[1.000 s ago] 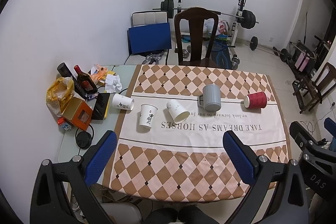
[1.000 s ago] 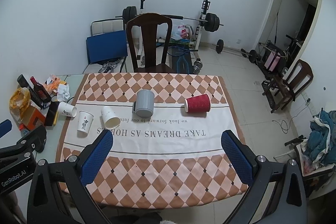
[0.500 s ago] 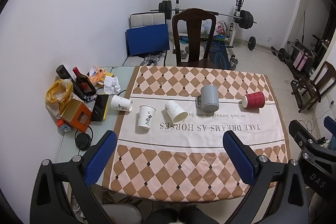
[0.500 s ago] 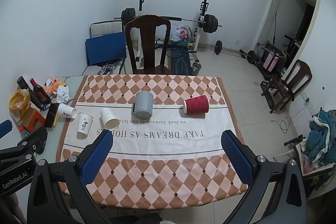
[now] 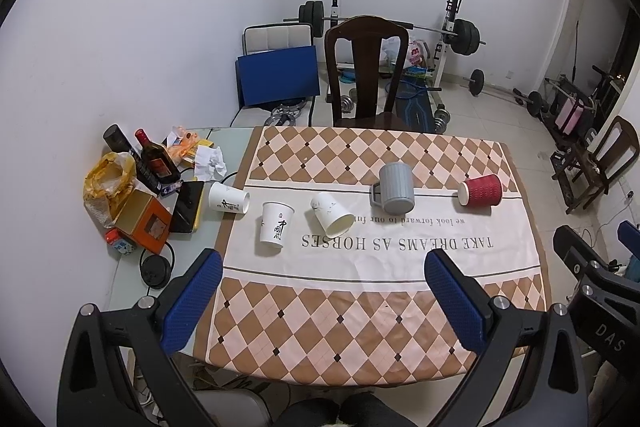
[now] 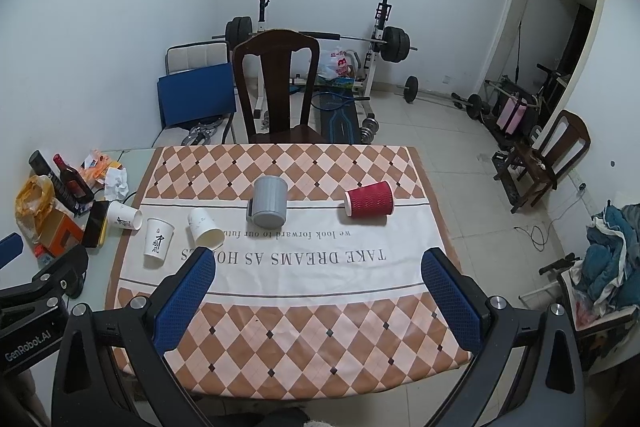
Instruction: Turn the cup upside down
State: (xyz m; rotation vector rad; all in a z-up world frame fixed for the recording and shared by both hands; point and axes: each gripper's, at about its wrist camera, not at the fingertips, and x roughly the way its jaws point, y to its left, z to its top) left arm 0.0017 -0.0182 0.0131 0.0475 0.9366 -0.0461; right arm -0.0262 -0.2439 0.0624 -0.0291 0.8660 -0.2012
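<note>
Several cups sit in a row on the checked tablecloth [image 5: 360, 307]. A white paper cup [image 5: 276, 223] stands upright. Two other white cups [image 5: 228, 197] [image 5: 332, 214] lie on their sides, as do a grey mug [image 5: 394, 187] and a red ribbed cup [image 5: 480, 190]. In the right wrist view the same row shows: the upright white cup [image 6: 159, 237], the grey mug [image 6: 270, 201], the red cup [image 6: 370, 205]. My left gripper [image 5: 326, 301] and right gripper [image 6: 320, 297] are both open and empty, held above the table's near edge, well short of the cups.
Clutter sits at the table's left end: bottles [image 5: 154, 161], a yellow bag [image 5: 106, 183], an orange box [image 5: 144, 221], crumpled paper [image 5: 212, 163]. A dark wooden chair [image 5: 368, 71] stands at the far side, with weight equipment behind it.
Both views have drawn back and risen slightly from the table; the cups have not moved and both grippers stay open.
</note>
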